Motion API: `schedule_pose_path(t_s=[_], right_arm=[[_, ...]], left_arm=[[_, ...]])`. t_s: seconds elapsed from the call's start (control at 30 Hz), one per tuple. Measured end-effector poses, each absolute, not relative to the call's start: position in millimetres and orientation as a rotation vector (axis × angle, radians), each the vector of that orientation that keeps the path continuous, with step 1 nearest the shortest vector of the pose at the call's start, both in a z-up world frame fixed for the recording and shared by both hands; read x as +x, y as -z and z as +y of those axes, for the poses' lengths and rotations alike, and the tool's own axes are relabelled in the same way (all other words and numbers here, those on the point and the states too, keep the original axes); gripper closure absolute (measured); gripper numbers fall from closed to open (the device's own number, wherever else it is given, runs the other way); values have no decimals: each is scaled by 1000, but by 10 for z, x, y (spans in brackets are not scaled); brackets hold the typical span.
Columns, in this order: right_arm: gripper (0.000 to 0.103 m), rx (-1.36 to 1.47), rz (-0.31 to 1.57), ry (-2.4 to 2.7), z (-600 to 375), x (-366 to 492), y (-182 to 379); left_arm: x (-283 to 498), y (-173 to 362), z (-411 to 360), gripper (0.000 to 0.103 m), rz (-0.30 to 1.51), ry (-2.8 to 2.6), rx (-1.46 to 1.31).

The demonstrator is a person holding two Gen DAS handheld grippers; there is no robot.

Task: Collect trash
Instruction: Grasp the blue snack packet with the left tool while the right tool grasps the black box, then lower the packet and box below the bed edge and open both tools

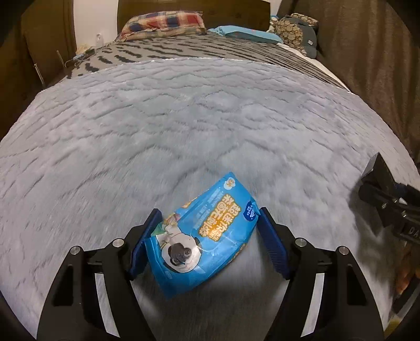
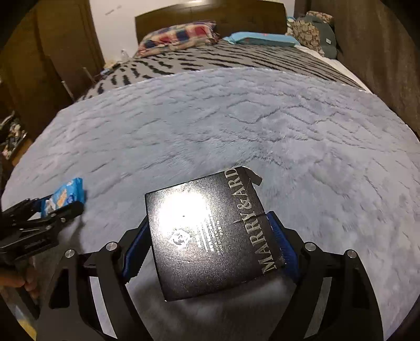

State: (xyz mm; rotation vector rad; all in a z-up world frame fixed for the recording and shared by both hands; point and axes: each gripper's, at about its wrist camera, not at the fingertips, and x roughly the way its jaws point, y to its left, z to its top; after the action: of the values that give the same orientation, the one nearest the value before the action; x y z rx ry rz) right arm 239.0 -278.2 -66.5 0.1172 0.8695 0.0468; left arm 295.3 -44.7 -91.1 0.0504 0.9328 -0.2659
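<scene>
Your left gripper point(image 1: 207, 228) has its blue pads closed on the two sides of a blue pet-wipes packet point(image 1: 202, 241) printed with a pug, and the packet hangs tilted above the grey plush blanket point(image 1: 183, 118) near the foot edge of the bed. Your right gripper point(image 2: 207, 236) clamps a black carton point(image 2: 210, 236) lettered "MARRY & ARD" by its side edges, above the same foot end of the blanket. The carton's top flap is torn. A plaid pillow point(image 1: 162, 23) lies at the headboard end.
</scene>
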Motion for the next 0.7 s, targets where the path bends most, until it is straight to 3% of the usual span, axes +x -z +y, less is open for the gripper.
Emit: schedule_pose_path(t_s=[0.3,0.7], right_arm=[[20,103,801,-87,-2476,1351,371],[20,142,733,-146,-2103,-58,501]], left_arm=[[1927,600,-152,33,837,278,47],[196,436,119,32,691,319,68]])
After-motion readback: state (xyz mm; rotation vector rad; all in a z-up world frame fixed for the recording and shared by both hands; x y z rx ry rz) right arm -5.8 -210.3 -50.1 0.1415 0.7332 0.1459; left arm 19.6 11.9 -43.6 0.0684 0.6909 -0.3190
